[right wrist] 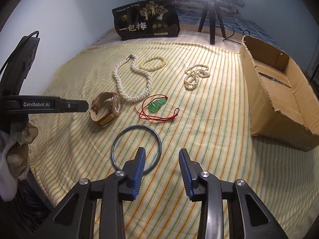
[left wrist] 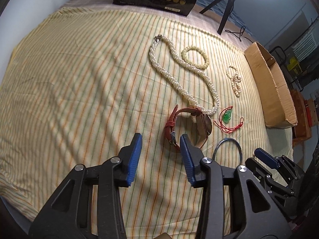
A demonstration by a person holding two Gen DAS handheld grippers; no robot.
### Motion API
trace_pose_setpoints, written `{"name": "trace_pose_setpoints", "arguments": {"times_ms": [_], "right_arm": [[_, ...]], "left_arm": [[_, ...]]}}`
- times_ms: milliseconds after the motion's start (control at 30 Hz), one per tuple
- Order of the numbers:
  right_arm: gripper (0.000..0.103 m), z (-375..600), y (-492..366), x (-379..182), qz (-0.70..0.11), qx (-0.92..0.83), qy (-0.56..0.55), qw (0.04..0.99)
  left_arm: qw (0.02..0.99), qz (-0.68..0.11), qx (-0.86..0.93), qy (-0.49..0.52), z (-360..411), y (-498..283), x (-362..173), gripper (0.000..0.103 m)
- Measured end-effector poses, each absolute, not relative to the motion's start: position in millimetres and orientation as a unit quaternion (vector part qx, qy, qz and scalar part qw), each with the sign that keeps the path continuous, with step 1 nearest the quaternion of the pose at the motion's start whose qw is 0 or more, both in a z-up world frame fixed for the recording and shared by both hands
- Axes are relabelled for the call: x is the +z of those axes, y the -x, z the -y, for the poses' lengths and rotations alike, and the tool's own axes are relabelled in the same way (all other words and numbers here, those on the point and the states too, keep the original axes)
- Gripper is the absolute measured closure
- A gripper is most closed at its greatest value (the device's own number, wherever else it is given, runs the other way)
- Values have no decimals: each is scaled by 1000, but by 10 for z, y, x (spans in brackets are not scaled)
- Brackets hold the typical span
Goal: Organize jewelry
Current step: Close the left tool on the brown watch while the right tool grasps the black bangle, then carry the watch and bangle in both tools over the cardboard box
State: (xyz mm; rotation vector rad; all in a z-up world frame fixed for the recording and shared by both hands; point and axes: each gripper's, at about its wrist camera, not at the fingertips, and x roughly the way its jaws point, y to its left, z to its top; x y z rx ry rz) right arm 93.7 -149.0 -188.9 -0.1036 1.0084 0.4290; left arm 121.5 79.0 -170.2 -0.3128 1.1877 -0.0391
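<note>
Holding the left gripper [left wrist: 161,137] partly open and pointing steeply down at the striped cloth [left wrist: 79,79], with only bare cloth showing between the blue pads and nothing gripped. Overlapping the strap of the watch [right wrist: 115,105] with its right-hand finger in the left wrist view; unable to tell whether touching. Holding the right gripper [right wrist: 162,151] likewise partly open and empty, near the cloth's near edge, with its left-hand finger standing in front of the rim of the bangle [right wrist: 137,127]; contact again not determinable.

Carrying all task items on the striped cloth. Standing open-topped along the cloth's right edge: the cardboard box [right wrist: 257,99], torn along its rim. Standing upright at the far edge: the black bag [right wrist: 147,20] printed with pale characters, and beside it, toward the far right corner, the tripod [right wrist: 212,20] under a bright lamp.

Lying in an open loop across the middle of the cloth: the pearl necklace [right wrist: 130,99], its near end touching the watch. Resting on edge, dial facing right in the right wrist view: the watch, strap buckled into a ring. Lying flat between the watch and the near edge: the bangle. Lying just beside the necklace's far half: the beaded bracelet [left wrist: 183,54]. Lying bunched between that bracelet and the box: the small pearl strand [right wrist: 192,79]. Lying between the necklace and the bangle: the green pendant [right wrist: 157,104] on its red cord.
</note>
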Motion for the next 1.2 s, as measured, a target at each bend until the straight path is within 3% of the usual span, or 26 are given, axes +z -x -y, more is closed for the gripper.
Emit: {"name": "trace_pose_setpoints", "arguments": {"times_ms": [400, 567, 667, 800, 1200], "right_arm": [[76, 1353, -1118, -2075, -493, 211, 62, 842], [90, 1329, -1125, -2095, -491, 215, 75, 841], [98, 1320, -1129, -2098, -489, 218, 77, 841], [101, 1306, -1147, -2096, -487, 218, 76, 842], [102, 1320, -1096, -1889, -454, 216, 70, 861]], "left_arm": [[807, -571, -8, 148, -739, -1389, -1895, 72], [810, -571, 0, 138, -704, -1421, -1925, 77], [812, -569, -1, 130, -661, -1446, -1930, 88], [812, -570, -6, 128, -635, -1446, -1933, 96], [821, -557, 2, 125, -681, -1379, -1842, 96]]}}
